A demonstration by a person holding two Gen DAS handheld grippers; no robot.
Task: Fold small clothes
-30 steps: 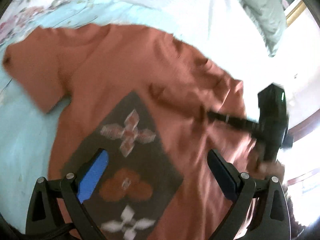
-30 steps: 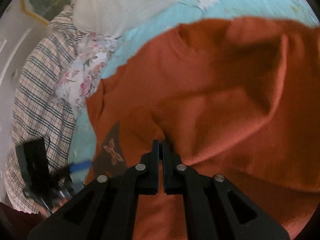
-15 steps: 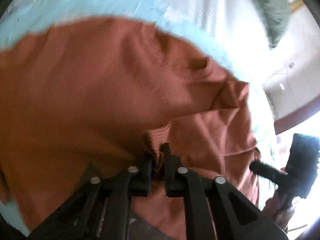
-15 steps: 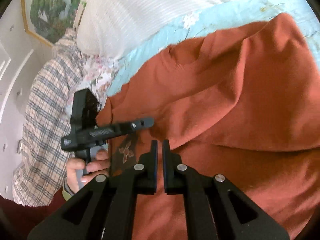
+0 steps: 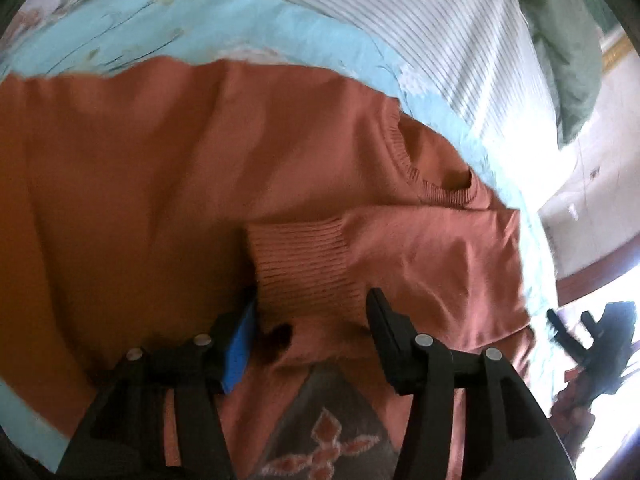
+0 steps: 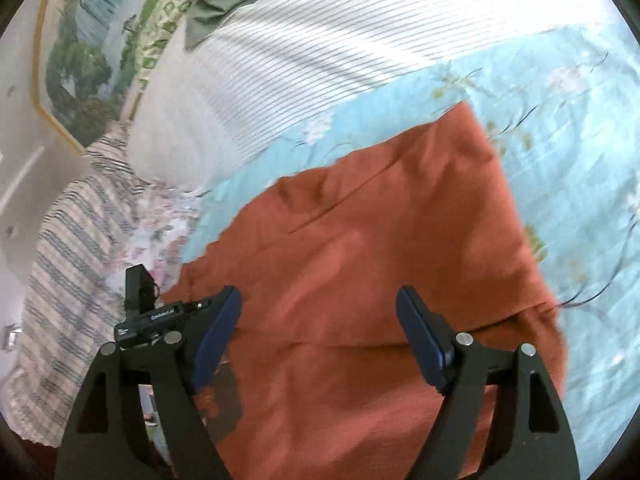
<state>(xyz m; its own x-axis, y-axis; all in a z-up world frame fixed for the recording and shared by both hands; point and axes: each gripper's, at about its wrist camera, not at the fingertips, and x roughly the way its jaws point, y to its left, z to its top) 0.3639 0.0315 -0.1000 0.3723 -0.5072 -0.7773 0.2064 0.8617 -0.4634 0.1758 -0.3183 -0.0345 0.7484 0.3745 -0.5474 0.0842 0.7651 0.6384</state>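
Sweater (image 5: 152, 184) (rust-orange, ribbed cuff folded across chest), both tongs just released, empty.

A rust-orange knit sweater (image 5: 168, 168) lies spread on a light-blue floral bedsheet, one sleeve folded across its chest with the ribbed cuff (image 5: 304, 256) near the middle, ribbed collar to the far right, a grey patterned panel at its near edge.

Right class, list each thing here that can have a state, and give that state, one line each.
Rust sweater: lying on the bed, sleeve folded across its body.
Left gripper: jaws just opening, the sleeve's ribbed cuff between them, not pressed.
Right gripper: jaws just opened, wide, holding nothing.
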